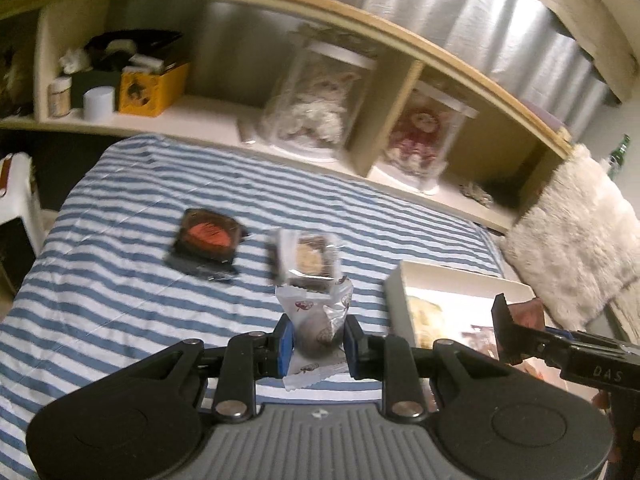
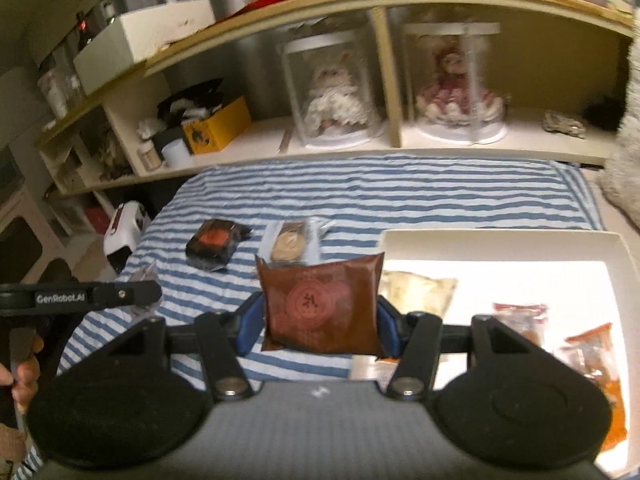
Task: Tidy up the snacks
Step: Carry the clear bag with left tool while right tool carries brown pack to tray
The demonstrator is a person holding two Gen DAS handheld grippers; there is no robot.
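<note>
Left gripper [image 1: 317,344]: blue-padded fingers [image 1: 285,346] clamped on a small round dark snack in a white crinkled wrapper [image 1: 316,320], held above the blue-and-white striped bedcover [image 1: 120,300]. The wrapper's serrated edges stick out above and below the pads.

Right gripper [image 2: 320,320]: fingers closed on the two side edges of a reddish-brown square foil snack packet with a round emblem [image 2: 322,304], held flat-face to the camera, just left of the white shallow cardboard box [image 2: 500,240] that sits on the bedcover. From the left wrist view, the right gripper [image 1: 520,320] appears at the near rim of that box.

Box contents: a pale yellowish packet [image 2: 420,292] near the left wall, and orange-red wrapped packets [image 2: 520,316] towards the right; detail is washed out by glare.

On the bedcover, apart from the box: a black packet with a red oval label [image 1: 208,244] and, just to its right, a clear-wrapped packet showing a tan round biscuit [image 1: 308,256]. The two lie near each other, not touching.

Behind the bed: a cream wooden shelf unit [image 2: 392,80] holding two dolls under clear domes [image 2: 336,96] and a yellow carton [image 2: 216,128].
</note>
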